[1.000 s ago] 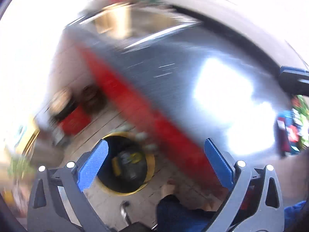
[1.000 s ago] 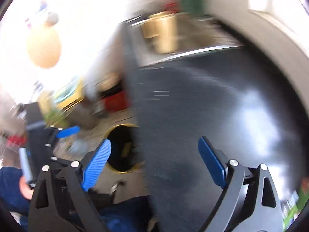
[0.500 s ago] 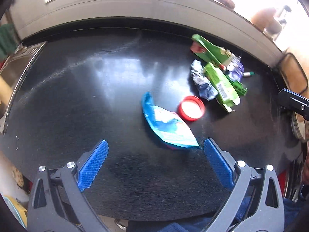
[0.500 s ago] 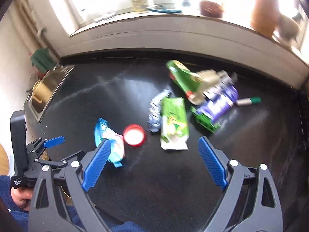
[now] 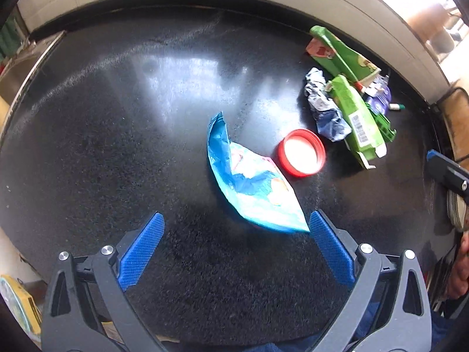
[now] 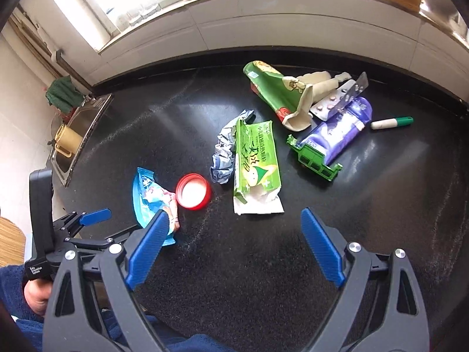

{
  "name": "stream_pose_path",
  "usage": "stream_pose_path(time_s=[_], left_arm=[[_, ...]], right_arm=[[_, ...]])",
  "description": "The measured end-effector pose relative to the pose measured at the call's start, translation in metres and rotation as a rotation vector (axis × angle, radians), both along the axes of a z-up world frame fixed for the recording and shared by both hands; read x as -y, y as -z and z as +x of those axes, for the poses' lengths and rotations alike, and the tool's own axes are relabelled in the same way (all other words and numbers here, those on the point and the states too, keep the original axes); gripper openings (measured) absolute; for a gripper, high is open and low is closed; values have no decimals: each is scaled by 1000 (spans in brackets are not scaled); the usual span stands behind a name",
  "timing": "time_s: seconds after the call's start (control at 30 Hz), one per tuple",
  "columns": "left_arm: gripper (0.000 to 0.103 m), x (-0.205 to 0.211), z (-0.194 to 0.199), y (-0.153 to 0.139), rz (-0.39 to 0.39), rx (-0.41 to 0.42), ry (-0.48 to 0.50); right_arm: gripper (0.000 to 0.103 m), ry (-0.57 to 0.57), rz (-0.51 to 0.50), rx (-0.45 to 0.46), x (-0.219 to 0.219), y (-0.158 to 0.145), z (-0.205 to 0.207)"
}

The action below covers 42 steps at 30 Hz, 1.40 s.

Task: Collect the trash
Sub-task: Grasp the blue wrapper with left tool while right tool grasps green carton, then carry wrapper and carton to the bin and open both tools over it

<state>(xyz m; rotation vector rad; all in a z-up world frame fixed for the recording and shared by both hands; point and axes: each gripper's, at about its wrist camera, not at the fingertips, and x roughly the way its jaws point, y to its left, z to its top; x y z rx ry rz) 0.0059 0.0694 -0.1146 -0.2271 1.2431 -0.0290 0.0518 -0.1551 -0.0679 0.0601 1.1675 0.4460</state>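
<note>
Left gripper spread wide, empty, straddling the blue wrapper for pickup; right gripper likewise released above the counter.

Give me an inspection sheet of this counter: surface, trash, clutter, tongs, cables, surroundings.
Surface: black counter, glossy, glare patches.
Trash: blue wrapper nearest left tongs; red lid beside it; crumpled foil, green packet, green pouch, purple pack, pill strip, green clip, marker.
Clutter: nothing seen apart from the trash.
Tongs: left tongs open, empty; right tongs open, empty.
Cables: nothing seen.
Surroundings: sink holding a yellow cup; windowsill with jars.
</note>
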Motion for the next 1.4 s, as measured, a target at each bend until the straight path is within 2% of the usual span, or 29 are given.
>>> stream_pose_path(time_s=[0.1,0.13,0.23,0.4,0.5,0.57,0.7,0.73,0.83,0.97,1.2,1.4], left_arm=[[97,3,16,19,3,-15,0],[97,5,21,26,29,-23,9],[96,7,27,36,44,-28,8],[95,13,38,38,68,7,2],[88,21,42,37,85,25,23],[76,28,46,35,104,38,46],[55,35,50,32,108,53,63],[45,35,49,31,107,56,71],[27,39,49,30,101,59,86],[23,37,39,19,103,94,88],[22,26,21,-1,123,147,73],[22,12,4,-3,123,150,23]], right_arm=[[88,-25,-29,-26,-8,22,15],[86,-28,-40,-38,-9,30,20],[80,-37,-50,-80,-12,50,34],[76,-47,-53,-136,-15,73,56],[70,-58,-83,-133,-20,81,64],[55,-61,-90,-144,-21,86,67],[36,-74,-97,-119,-24,84,65],[31,-74,-99,-109,-25,82,63],[27,-75,-99,-82,-23,71,56],[26,-66,-84,-48,-18,57,47],[26,-46,-67,0,-5,35,29],[26,-55,-73,8,-10,32,16]])
